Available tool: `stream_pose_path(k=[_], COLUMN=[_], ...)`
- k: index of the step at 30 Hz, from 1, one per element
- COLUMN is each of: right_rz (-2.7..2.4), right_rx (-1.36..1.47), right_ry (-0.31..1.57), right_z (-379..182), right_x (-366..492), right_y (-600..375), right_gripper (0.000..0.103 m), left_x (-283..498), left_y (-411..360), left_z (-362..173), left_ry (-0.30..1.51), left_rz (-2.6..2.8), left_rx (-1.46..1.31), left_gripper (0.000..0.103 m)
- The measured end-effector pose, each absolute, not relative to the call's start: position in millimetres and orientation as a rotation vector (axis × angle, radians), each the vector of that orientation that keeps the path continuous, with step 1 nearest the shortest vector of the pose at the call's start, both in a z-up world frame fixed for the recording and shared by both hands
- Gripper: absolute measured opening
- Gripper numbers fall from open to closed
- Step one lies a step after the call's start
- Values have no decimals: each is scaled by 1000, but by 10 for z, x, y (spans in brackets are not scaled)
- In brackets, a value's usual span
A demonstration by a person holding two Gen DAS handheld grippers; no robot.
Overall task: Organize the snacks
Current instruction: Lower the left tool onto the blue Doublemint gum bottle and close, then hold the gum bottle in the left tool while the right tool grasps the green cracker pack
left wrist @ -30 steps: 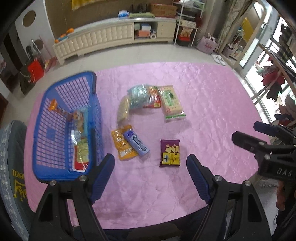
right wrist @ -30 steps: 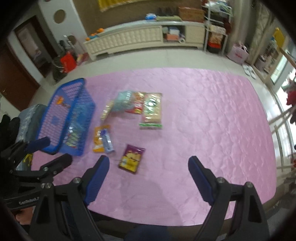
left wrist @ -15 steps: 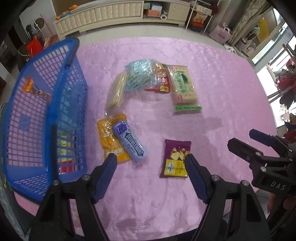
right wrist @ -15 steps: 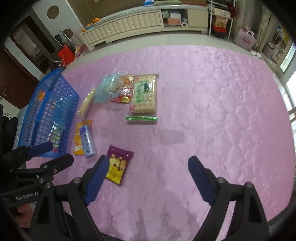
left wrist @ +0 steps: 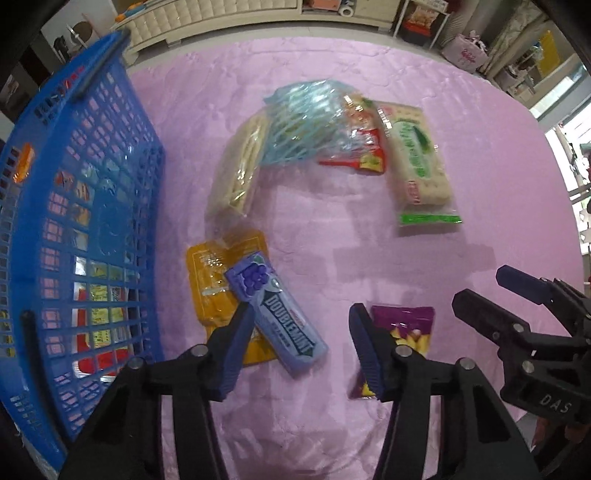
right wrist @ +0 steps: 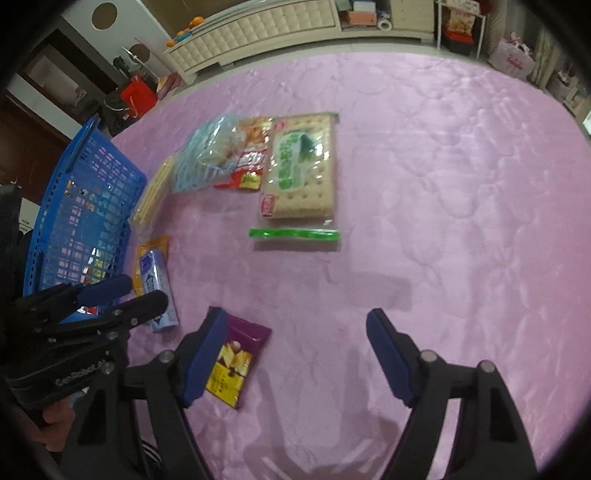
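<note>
Snacks lie loose right of the basket [left wrist: 110, 206]; we've dropped closer, left gripper [left wrist: 299, 325] narrowing (still apart, empty) over the gum [left wrist: 277, 314], right gripper [right wrist: 295, 332] apart.

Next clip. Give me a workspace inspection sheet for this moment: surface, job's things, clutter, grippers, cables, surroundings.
Surface: pink quilted cloth, shiny and wrinkled.
Job's things: blue basket at the left, some packets already inside. Loose on the cloth: purple gum pack lying on a yellow packet, purple-and-yellow packet, green cracker pack, red packet, light blue bag, pale biscuit sleeve.
Clutter: nothing seen.
Grippers: left gripper open, jaws just been closing, over the gum pack, not gripping. Right gripper open, jaws just been closing, nothing gripped.
Cables: nothing seen.
Surroundings: cream cabinet, tiled floor, shelves.
</note>
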State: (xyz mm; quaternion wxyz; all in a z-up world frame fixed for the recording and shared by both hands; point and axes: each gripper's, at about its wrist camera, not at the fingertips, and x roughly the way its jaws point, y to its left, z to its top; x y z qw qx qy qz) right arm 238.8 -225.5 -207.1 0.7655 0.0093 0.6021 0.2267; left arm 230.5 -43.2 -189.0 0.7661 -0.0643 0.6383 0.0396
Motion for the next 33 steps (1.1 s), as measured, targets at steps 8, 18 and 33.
stream_pose_path(k=[8, 18, 33], right_rz=[497, 473, 436], right_rx=[19, 23, 3], right_ry=[1332, 1339, 1286], right_z=[-2173, -2190, -1849], right_x=[2384, 2414, 2688], right_y=[-2198, -2250, -2158], right_gripper=[68, 68, 68], left_x=[2292, 2259, 2284], left_y=[-322, -365, -739], left_z=[-2102, -2281, -1844], left_ry=[1405, 1408, 1320], left_rz=[102, 92, 9], left_rx=[-148, -98, 18], left_gripper=[48, 38, 29])
